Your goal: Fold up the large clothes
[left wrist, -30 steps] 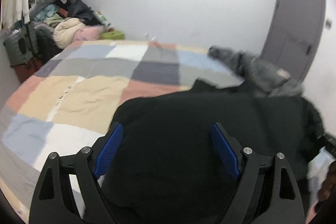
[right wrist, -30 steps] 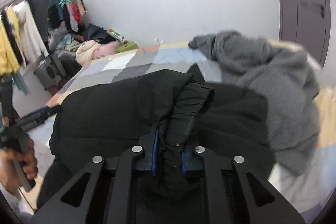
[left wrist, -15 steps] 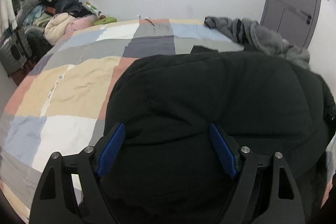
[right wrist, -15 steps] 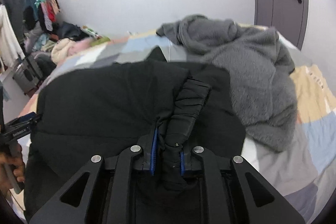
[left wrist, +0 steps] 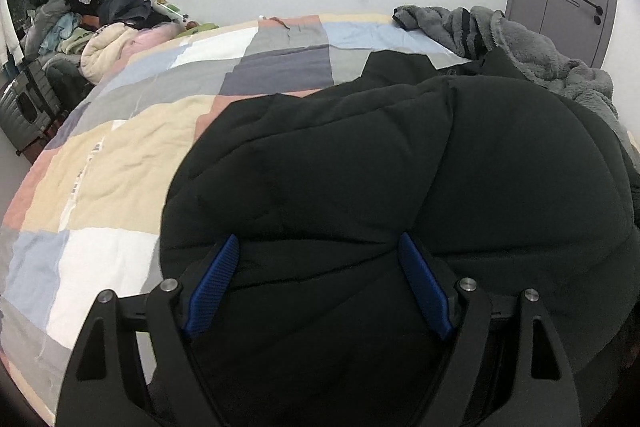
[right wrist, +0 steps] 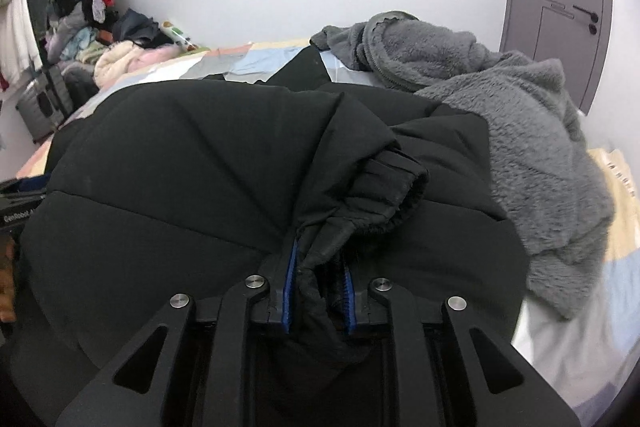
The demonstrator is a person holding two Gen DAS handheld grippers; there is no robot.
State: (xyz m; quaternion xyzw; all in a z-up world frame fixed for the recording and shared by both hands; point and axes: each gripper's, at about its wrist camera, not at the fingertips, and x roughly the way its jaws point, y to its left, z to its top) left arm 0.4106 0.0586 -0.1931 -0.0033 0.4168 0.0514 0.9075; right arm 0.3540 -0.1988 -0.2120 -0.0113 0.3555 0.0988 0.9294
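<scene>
— Jacket first: where is it?
— Black puffer jacket [left wrist: 360, 163] lies bunched on the near right part of the bed [left wrist: 120, 155], over the patchwork cover.
— And the right gripper [right wrist: 316, 283]?
— Its jaws are clamped on a gathered fold of the jacket beside the cuffed sleeve [right wrist: 384, 183].
— Left gripper [left wrist: 316, 279]?
— Jaws spread wide, blue pads on either side of a bulge of black fabric (whether they press it, I cannot tell).
— Anything else on the bed?
— Grey fleece garment [right wrist: 500, 107] heaped at the far right, touching the jacket. Clothes pile [left wrist: 104, 43] sits beyond the far left corner.
</scene>
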